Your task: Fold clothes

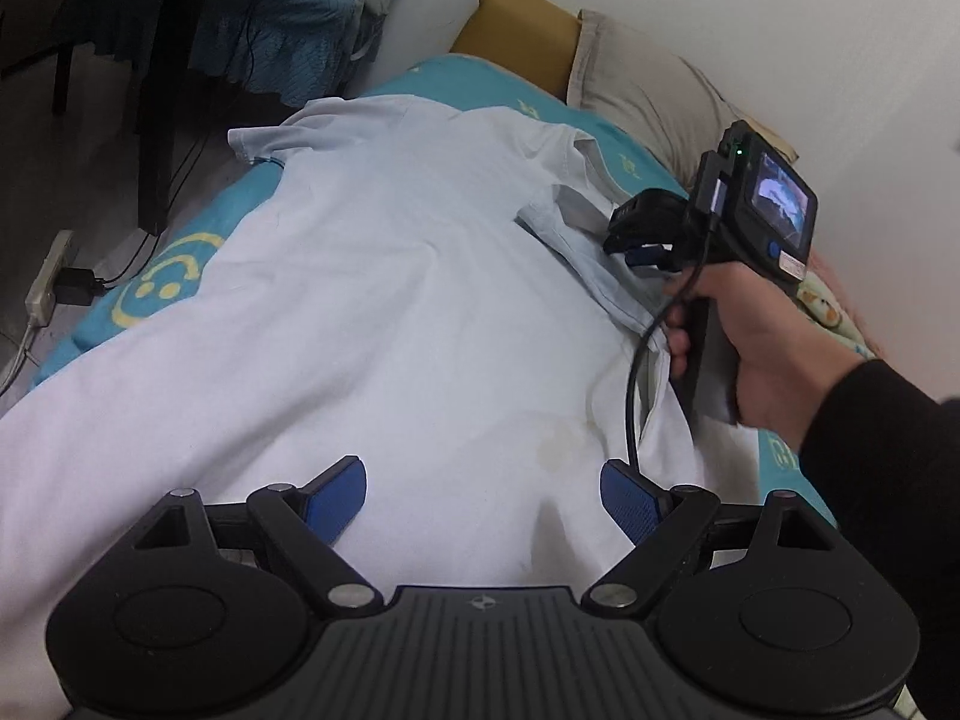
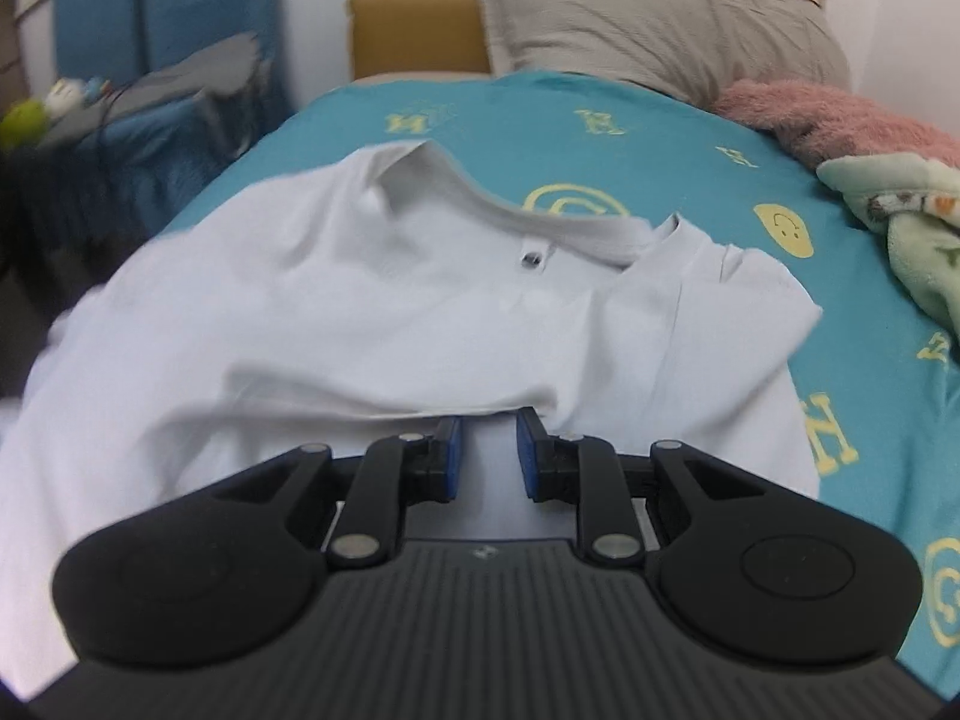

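A white polo shirt (image 1: pixel 390 300) lies spread on a teal bed sheet (image 1: pixel 180 264), collar toward the pillows. My left gripper (image 1: pixel 483 495) is wide open and empty, hovering over the shirt's lower part. My right gripper (image 1: pixel 630 240), held in a hand, is at the shirt's right side near a folded-over sleeve. In the right wrist view the shirt (image 2: pixel 360 312) shows its grey collar (image 2: pixel 540 222) and a button. The right gripper (image 2: pixel 487 450) has its jaws partly open, with a fold edge of the shirt just at the fingertips; nothing is pinched.
A beige pillow (image 2: pixel 660 18) and a mustard headboard (image 2: pixel 414 24) are at the bed's head. A pink fluffy blanket (image 2: pixel 828 114) and a green patterned cloth (image 2: pixel 900 222) lie at the right. A power strip (image 1: pixel 48 282) and cables lie on the floor left.
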Available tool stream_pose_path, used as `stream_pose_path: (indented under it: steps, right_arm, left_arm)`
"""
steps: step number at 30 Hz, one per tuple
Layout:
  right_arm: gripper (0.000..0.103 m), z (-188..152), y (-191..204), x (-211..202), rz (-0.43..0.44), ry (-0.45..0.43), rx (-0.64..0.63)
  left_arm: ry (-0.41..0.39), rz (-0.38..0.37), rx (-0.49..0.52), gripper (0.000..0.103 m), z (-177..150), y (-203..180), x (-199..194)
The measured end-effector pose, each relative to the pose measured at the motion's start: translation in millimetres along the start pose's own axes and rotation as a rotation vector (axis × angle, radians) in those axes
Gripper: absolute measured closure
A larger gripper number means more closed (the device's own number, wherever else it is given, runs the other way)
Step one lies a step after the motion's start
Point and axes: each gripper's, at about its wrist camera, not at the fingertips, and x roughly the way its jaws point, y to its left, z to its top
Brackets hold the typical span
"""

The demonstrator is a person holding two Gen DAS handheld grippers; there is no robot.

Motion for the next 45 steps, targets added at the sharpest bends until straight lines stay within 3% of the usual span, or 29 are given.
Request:
stream_pose_path:
  steps: [3, 7, 10, 13, 15, 17, 21, 26, 28, 29, 31, 32, 33, 40, 43, 45]
  right_arm:
    - [0.08, 21, 10, 10, 0.025, -0.056, -0.025]
    - [0.08, 52, 41, -7, 0.094, -0.187, -0.109]
    - [0.08, 66, 68, -24, 0.133, -0.223, -0.169]
    - [0.077, 54, 107, -31, 0.22, -0.188, -0.281]
    - [0.061, 44, 134, -35, 0.28, -0.16, -0.359]
    - [0.032, 34, 161, -39, 0.34, -0.131, -0.436]
    - [0.029, 12, 217, -41, 0.449, -0.054, -0.59]
    - [0.029, -23, 283, -23, 0.485, 0.033, -0.777]
    - [0.031, -33, 297, -14, 0.484, 0.052, -0.807]
    - [0.039, -37, 303, -10, 0.484, 0.06, -0.821]
    - [0.065, -40, 306, -5, 0.44, 0.051, -0.814]
    - [0.086, -40, 306, -3, 0.416, 0.044, -0.808]
    - [0.096, -41, 306, -1, 0.391, 0.037, -0.802]
    - [0.097, -2, 226, -62, 0.395, -0.279, -0.422]
    - [0.097, 13, 169, -89, 0.292, -0.376, -0.231]
    - [0.097, 14, 124, -98, 0.222, -0.373, -0.107]
  left_arm:
    - [-0.025, 0.012, -0.002, 0.016, 1, -1, 1]
    - [-0.048, 0.038, 0.01, 0.016, 1, -5, -2]
    - [-0.061, 0.055, 0.014, 0.016, 2, -7, -8]
    - [-0.076, 0.081, 0.02, 0.016, 4, -6, -18]
    - [-0.086, 0.106, 0.028, 0.016, 5, -3, -27]
    - [-0.096, 0.133, 0.045, 0.016, 6, 2, -38]
    - [-0.125, 0.192, 0.025, 0.016, 12, 18, -52]
    - [-0.139, 0.222, -0.067, 0.016, 20, 37, -54]
    - [-0.128, 0.227, -0.079, 0.016, 19, 40, -51]
    - [-0.12, 0.225, -0.079, 0.016, 18, 41, -51]
    - [-0.115, 0.228, -0.075, 0.016, 15, 41, -50]
    - [-0.118, 0.232, -0.072, 0.017, 13, 41, -51]
    - [-0.125, 0.234, -0.071, 0.017, 13, 41, -52]
    - [-0.228, 0.238, -0.029, 0.017, 11, 32, -66]
    - [-0.268, 0.216, 0.016, 0.017, 7, 22, -73]
    - [-0.289, 0.198, 0.035, 0.017, 4, 17, -77]
